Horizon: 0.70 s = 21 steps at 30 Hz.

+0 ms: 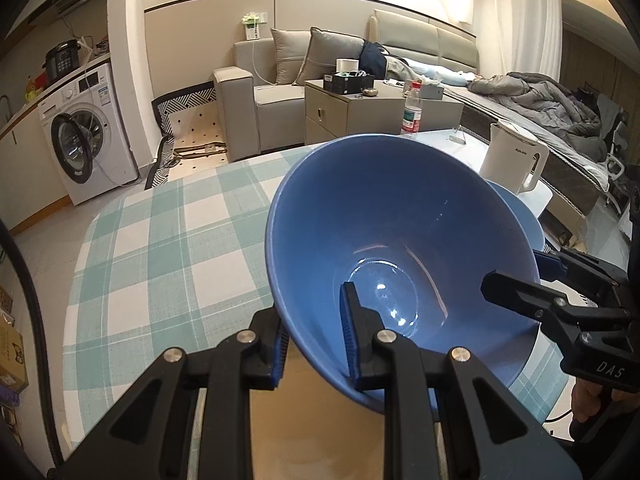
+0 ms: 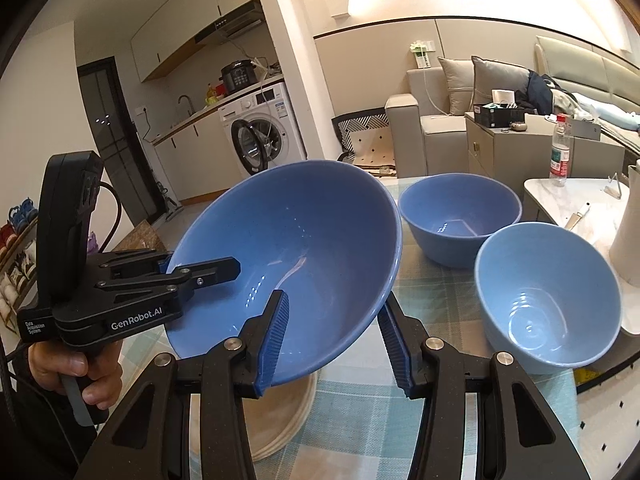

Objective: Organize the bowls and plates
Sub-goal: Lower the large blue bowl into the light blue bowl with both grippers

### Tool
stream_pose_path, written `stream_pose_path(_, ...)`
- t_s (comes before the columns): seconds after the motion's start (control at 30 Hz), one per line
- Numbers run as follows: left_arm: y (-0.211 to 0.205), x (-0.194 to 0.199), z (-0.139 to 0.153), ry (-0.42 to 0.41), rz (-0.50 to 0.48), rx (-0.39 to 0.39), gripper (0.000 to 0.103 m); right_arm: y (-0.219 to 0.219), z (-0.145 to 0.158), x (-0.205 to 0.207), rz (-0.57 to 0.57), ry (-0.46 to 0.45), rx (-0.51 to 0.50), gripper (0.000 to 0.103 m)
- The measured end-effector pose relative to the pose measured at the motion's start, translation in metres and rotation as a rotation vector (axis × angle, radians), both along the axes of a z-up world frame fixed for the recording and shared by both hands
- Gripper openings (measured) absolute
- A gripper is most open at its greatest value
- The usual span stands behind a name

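A large blue bowl [image 1: 400, 216] [image 2: 304, 240] hangs tilted above the checked table. My left gripper [image 1: 316, 320] [image 2: 200, 264] is shut on its rim, one finger inside the bowl and one outside. On the opposite side of the rim my right gripper [image 2: 332, 304] [image 1: 514, 270] is shut the same way. Under the bowl a beige plate [image 2: 280, 420] [image 1: 304, 420] lies on the cloth. A darker blue bowl [image 2: 460, 216] and a lighter blue bowl [image 2: 548, 300] stand upright to the right.
A white kettle [image 1: 512, 160] and a water bottle [image 2: 560, 152] stand at the table's far right. The green checked tablecloth [image 1: 160, 240] stretches left. A hand [image 2: 76, 368] holds the left gripper's handle. A washing machine [image 1: 84, 148] and sofa lie beyond.
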<state>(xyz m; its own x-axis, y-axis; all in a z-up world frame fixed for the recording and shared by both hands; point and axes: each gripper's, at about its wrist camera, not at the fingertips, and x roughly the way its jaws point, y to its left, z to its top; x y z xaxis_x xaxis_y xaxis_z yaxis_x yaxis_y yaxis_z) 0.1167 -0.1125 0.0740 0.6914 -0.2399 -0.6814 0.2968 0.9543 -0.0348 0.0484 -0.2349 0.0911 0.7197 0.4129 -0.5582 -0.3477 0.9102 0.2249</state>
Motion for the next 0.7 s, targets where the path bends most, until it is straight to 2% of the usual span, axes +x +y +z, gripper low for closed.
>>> stream_pose_path(0.4,-0.039,0.019,0.012,-0.003,-0.084,0.004,0.021,-0.039,0.021,-0.005,-0.084,-0.029,0.047,0.048)
stream_pose_path(0.7,-0.063,0.036,0.019,-0.003,-0.133,-0.012,0.021,-0.060,0.034,-0.002,-0.132,-0.027,0.030,0.048)
